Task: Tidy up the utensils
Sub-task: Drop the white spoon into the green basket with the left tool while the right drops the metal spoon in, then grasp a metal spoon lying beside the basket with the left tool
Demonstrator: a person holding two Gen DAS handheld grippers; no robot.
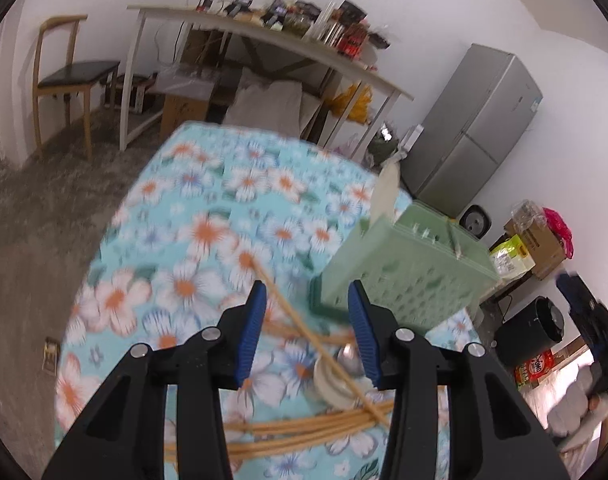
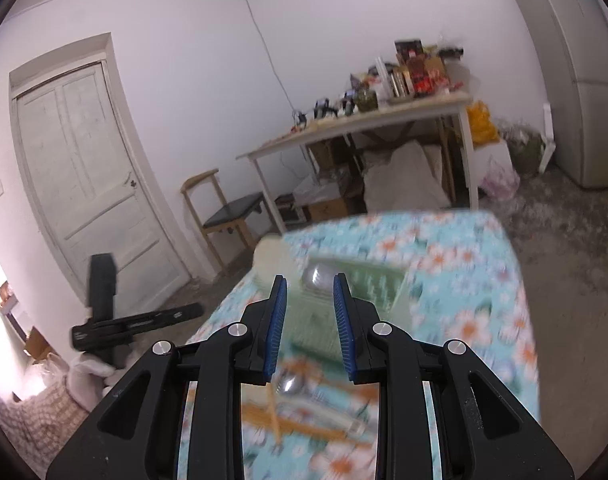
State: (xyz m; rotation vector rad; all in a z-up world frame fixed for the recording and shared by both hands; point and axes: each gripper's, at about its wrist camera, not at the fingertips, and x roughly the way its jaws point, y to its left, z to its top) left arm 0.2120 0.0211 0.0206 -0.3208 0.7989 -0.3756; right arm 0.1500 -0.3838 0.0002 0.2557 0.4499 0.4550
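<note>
Floral tablecloth (image 1: 207, 216) covers the work surface beneath both of my grippers. My left gripper (image 1: 308, 300) has its jaws spread and empty above the loose chopsticks (image 1: 304, 426) at 6 o'clock; my right gripper (image 2: 308, 294) is likewise parted, gripping nothing. Farther out, the green utensil basket (image 1: 408, 276) stands at 2 o'clock.

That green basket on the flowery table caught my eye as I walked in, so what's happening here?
A person is sorting utensils with two hand-held grippers. The left hand-held gripper hangs open and empty over loose wooden chopsticks and a spoon on the floral tablecloth. The right hand-held gripper, also open and empty, points at the green basket, which already holds a few utensils.
</note>
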